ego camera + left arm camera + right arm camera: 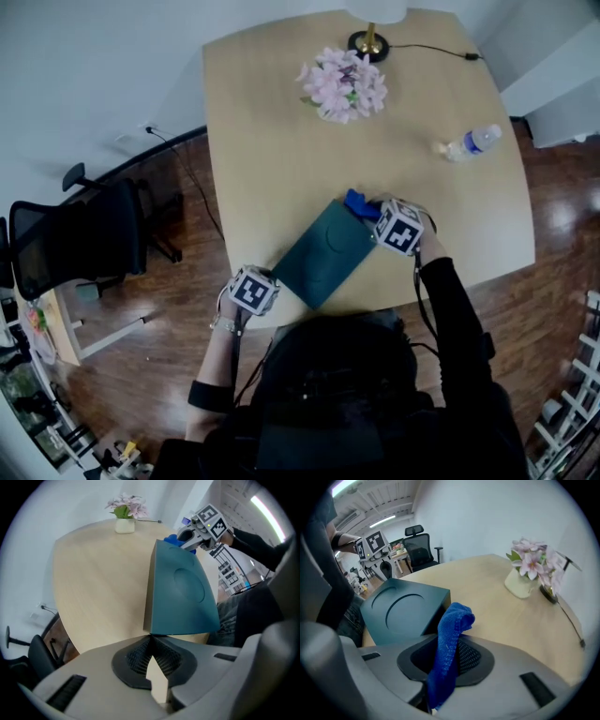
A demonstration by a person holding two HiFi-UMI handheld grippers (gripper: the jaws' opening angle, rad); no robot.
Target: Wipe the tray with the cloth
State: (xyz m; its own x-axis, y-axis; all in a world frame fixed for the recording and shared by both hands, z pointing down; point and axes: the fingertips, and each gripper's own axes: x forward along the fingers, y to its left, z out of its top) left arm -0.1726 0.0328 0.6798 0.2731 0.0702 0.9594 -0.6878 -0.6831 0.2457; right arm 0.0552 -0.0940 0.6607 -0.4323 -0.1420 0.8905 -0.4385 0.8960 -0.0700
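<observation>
Cloth [457, 618] sits clamped in down-tilted right hand-held gripper [446, 660].

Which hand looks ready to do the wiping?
The right gripper: its jaws pinch the blue cloth right beside the tray. The left gripper is clamped on the tray's near corner, likely steadying it.

Tray [323, 253]: dark teal, matt, smooth, plastic-looking. Cloth [450, 644]: blue, coarse knitted weave, soft. Bench [281, 141]: pale wood grain, smooth, low sheen. Floor [159, 366]: dark wood boards, glossy. Bottle [472, 142]: clear plastic. Pads [136, 660] of left hand-held gripper [151, 641]: black, ribbed, rubbery; shell matt grey
</observation>
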